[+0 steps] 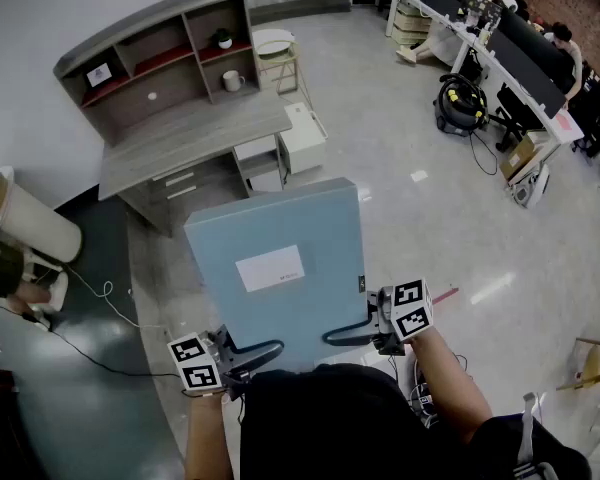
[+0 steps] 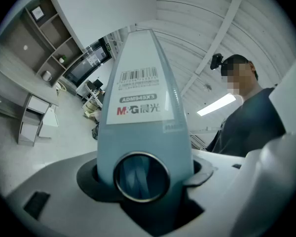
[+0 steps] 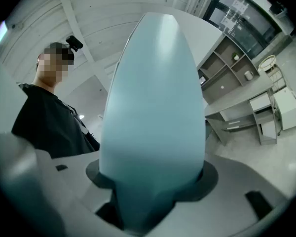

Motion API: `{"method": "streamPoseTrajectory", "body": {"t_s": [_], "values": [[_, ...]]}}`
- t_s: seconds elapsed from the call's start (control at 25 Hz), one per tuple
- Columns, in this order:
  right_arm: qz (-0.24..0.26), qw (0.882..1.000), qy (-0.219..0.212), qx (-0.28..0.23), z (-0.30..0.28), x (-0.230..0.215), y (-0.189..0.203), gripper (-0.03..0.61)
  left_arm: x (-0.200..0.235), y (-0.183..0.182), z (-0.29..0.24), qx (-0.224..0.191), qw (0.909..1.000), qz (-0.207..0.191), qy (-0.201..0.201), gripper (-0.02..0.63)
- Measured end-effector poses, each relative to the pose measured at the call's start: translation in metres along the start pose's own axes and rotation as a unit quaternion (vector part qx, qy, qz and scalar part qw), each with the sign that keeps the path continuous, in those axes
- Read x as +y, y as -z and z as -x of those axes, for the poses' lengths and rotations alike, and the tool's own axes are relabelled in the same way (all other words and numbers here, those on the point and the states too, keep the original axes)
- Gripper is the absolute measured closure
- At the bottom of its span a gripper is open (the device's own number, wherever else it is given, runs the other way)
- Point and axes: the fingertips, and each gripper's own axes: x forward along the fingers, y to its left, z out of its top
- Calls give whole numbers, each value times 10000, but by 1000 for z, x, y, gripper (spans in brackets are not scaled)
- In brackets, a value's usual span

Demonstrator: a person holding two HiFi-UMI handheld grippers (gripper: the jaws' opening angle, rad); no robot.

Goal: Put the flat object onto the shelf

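Left sector: out beyond the left tongs (image 1: pixel 248 354) the floor turns dark, with a loose cable (image 1: pixel 100 298) trailing across it and a cream cylinder (image 1: pixel 35 223) standing at the wall. Room for movement on that side is narrow.

Ahead of the left tongs, well apart from them, stands the shelf unit (image 1: pixel 170 58), a grey hutch of open compartments set on a desk top (image 1: pixel 190 133). The desk's front edge faces the tongs. A white drawer cabinet (image 1: pixel 302 138) sits just beside the desk's right end.

Centre: the file box (image 1: pixel 280 268), flat and pale blue, lies level between the two tongs, its far edge pointing toward the desk. A white label (image 1: pixel 270 268) shows on its upper face. It is carried in the air, clear of the desk and the shelves.

Left tongs: jaws closed on the box's spine near its near corner; the left gripper view shows the spine, with its barcode sticker (image 2: pixel 138 78) and metal finger ring (image 2: pixel 140 177), seated between them.

Right tongs (image 1: pixel 352 334): jaws clamped on the opposite long edge, which fills the gap between them in the right gripper view.

Right sector: beyond the right tongs the pale floor (image 1: pixel 410 208) is wide and open. A vacuum cleaner (image 1: pixel 460 103) and a row of office desks (image 1: pixel 520 58) stand well off.
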Motion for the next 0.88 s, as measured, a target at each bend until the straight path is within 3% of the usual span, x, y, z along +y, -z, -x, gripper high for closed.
{"method": "streamPoseTrajectory", "body": {"t_s": [0.48,0.88], "values": [[-172,9997,-69,-150,30,-15,-2,290,11,2,-32,-48,9999,142,13,293],[-133,9996,90,-237,34,-62,-45,291,53,-38,-45,-122,9998,67,161,293]]}}
